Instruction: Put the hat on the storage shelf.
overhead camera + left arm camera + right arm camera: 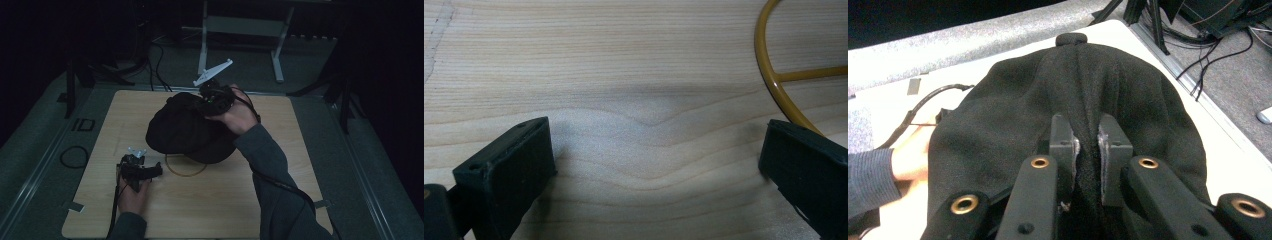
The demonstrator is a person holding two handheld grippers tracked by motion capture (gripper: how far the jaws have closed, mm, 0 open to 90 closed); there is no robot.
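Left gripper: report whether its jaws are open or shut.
Open. The left gripper shows its two black jaws standing far apart over the bare wooden table, nothing between them.

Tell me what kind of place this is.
Probably a dim lab or recording studio rather than a home. A bare wooden table sits on grey carpet, dark stand legs and loose cables surround it, and a white metal frame stands behind.

The high view looks down from above the person's side, far enough to see the whole wooden table point(210, 200). The left gripper view sits very close to that table point(634, 75), facing down. The right gripper view looks along the black cloth point(1128, 100), also seen at 12 o'clock from above point(175, 125).
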